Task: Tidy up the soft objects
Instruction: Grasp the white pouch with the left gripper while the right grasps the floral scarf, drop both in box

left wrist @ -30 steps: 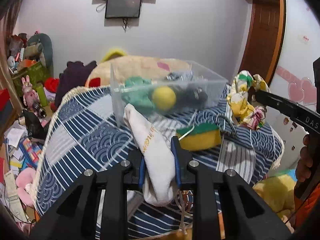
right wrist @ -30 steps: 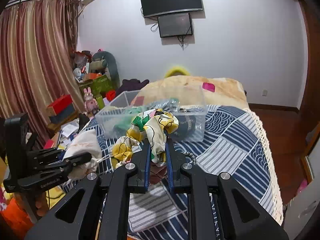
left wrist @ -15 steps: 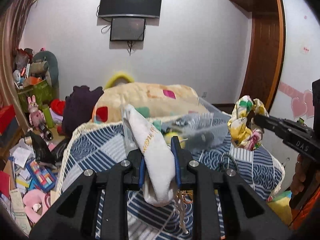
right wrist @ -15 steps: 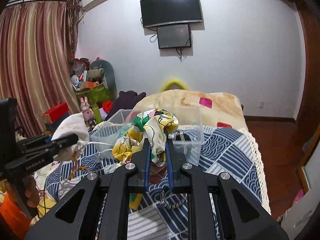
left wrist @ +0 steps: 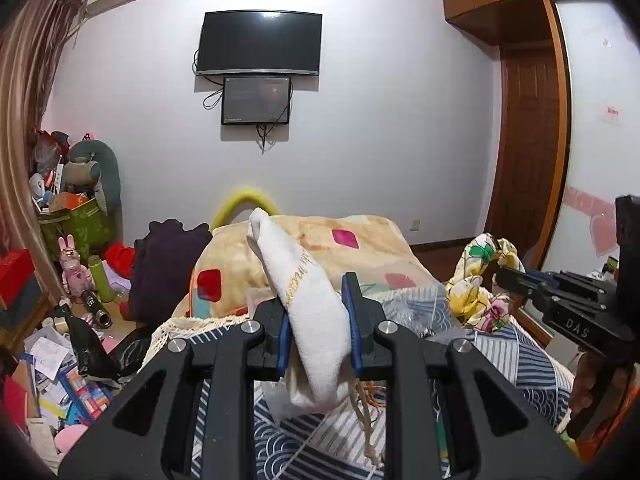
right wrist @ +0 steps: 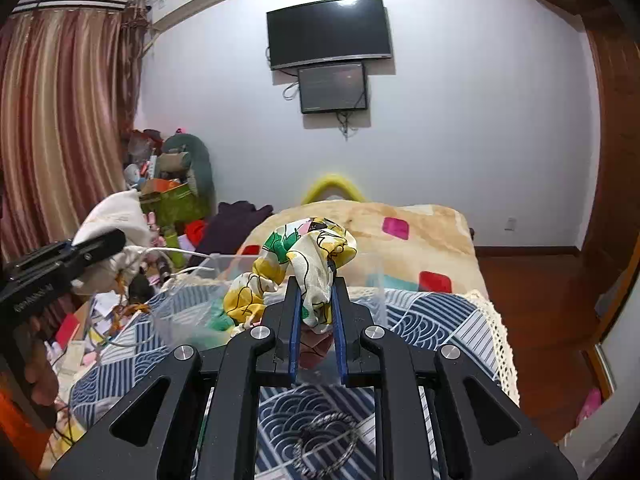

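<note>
left wrist: white pouch upright, lengthwise

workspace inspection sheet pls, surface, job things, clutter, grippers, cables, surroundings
surface: blue patterned bedspread.
job's things: white pouch and floral cloth both held in the air; clear bin on the bed.
clutter: metal chain on the bedspread; papers and toys on the floor.
grippers: left gripper shut on the pouch; right gripper shut on the cloth.
cables: wires dangle under the wall TV.
surroundings: curtain, wooden door.
</note>
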Available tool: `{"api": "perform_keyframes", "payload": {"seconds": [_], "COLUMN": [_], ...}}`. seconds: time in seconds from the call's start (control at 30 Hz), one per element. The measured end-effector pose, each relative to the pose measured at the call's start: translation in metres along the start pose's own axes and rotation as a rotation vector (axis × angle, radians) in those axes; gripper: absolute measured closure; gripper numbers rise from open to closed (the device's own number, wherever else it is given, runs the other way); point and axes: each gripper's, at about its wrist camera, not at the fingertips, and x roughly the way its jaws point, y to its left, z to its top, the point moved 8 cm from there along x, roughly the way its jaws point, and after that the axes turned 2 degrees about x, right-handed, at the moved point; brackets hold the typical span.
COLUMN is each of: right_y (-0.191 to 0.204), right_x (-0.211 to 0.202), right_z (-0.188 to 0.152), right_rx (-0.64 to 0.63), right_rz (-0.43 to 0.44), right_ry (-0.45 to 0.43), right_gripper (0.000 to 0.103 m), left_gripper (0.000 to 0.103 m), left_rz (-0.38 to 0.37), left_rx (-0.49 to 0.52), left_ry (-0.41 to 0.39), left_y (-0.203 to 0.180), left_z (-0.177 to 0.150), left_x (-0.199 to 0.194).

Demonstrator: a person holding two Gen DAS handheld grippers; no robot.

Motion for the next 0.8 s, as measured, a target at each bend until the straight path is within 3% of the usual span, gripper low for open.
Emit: {"api": "perform_keyframes", "payload": {"seconds": [0.53, 0.8], "right_y": [-0.019, -0.017], "right_x": [0.048, 0.070], "right_z": [-0.001, -0.022], "right_rx": [-0.008, -0.045], "right_rz": [-0.097, -0.102], "right_ry": [0.066, 0.158], "right_gripper": [0.090, 0.090], "left_gripper": [0.080, 0.080], "left_rz": [0.033, 0.022], "left_rx": [-0.026, -0.042], "left_ry": [0.045, 0.132], "left_y": [0.005, 0.003], "left_z": [-0.007, -0.027], "left_x": [0.071, 0.107]}}
